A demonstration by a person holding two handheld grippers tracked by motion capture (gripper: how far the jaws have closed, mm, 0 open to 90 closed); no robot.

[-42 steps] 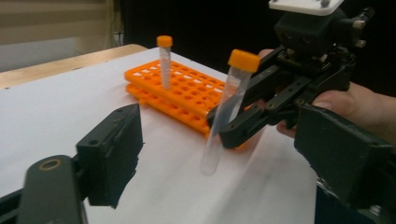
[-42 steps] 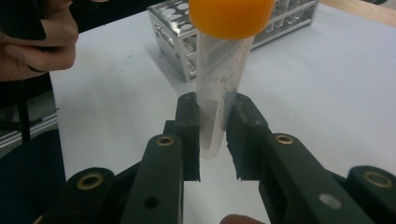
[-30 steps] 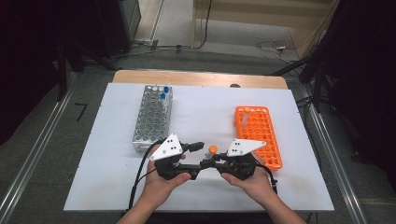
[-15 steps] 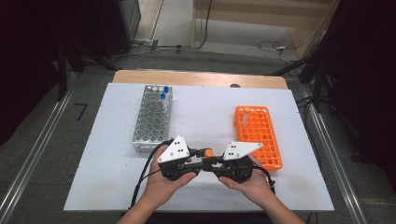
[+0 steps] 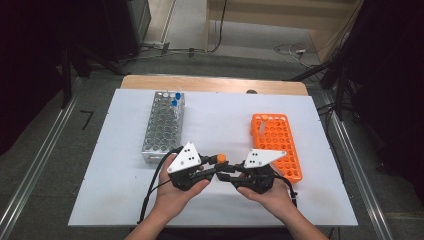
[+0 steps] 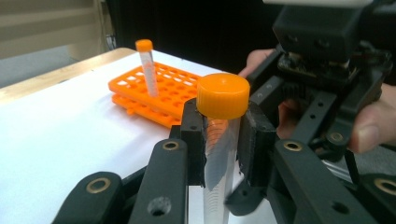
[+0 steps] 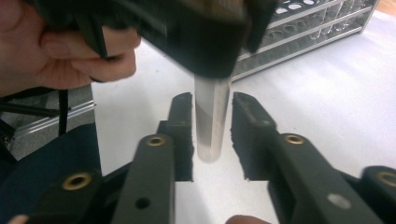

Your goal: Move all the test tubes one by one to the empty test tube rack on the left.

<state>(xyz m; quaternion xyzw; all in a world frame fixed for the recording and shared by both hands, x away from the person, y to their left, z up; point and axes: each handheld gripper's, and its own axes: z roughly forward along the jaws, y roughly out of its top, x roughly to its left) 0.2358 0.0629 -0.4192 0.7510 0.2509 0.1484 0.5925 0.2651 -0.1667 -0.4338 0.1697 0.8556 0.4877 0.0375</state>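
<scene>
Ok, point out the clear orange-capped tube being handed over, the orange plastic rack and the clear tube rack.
clear orange-capped tube (image 6: pixel 222 95), left gripper view, cap
orange plastic rack (image 5: pixel 278 142), high view, grid
clear tube rack (image 5: pixel 162 128), high view, top

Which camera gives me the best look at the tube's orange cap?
The left gripper view: the cap sits close and sharp above the left tongs. The high view shows it as a small orange dot; the right gripper view shows the tube's bottom.

tube (image 6: pixel 219 163): clear glossy plastic | cap (image 6: pixel 222 95): smooth orange | table (image 5: pixel 220 115): probably matt white

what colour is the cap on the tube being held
Orange cap; clearest in the left gripper view.
</scene>
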